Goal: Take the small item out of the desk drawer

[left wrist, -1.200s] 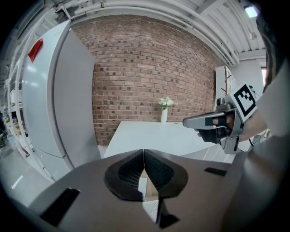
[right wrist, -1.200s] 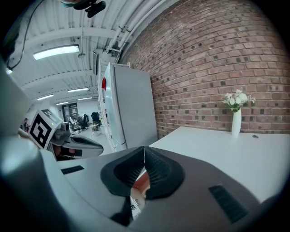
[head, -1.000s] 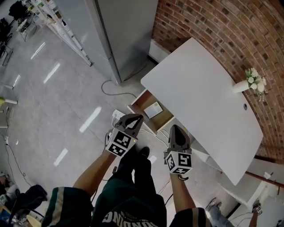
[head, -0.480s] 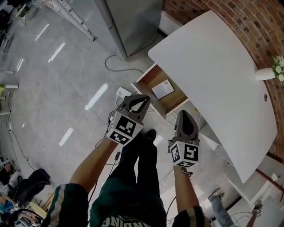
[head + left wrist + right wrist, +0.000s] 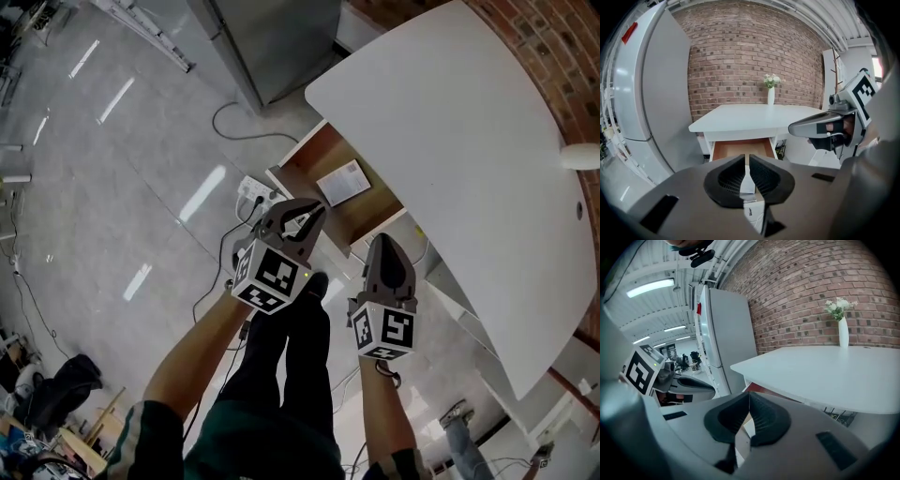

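Observation:
A white desk (image 5: pixel 450 141) stands against a brick wall, and its wooden drawer (image 5: pixel 319 159) is pulled open. A small flat white item (image 5: pixel 343 182) lies inside the drawer. My left gripper (image 5: pixel 309 208) hovers just in front of the drawer's open end, shut and empty. My right gripper (image 5: pixel 384 242) is beside it near the desk's front edge, also shut with nothing in it. In the left gripper view the open drawer (image 5: pixel 743 147) sits straight ahead beyond the closed left gripper (image 5: pixel 747 157). In the right gripper view the closed right gripper (image 5: pixel 749 394) points at the desk (image 5: pixel 825 371).
A tall grey refrigerator (image 5: pixel 272 37) stands left of the desk. A power strip (image 5: pixel 251 194) and a cable (image 5: pixel 225 122) lie on the floor by the drawer. A white vase (image 5: pixel 581 155) stands at the desk's far side. The person's legs are below the grippers.
The desk and drawer have come nearer; both grippers now sit closer to the open drawer. Both stay shut and empty.

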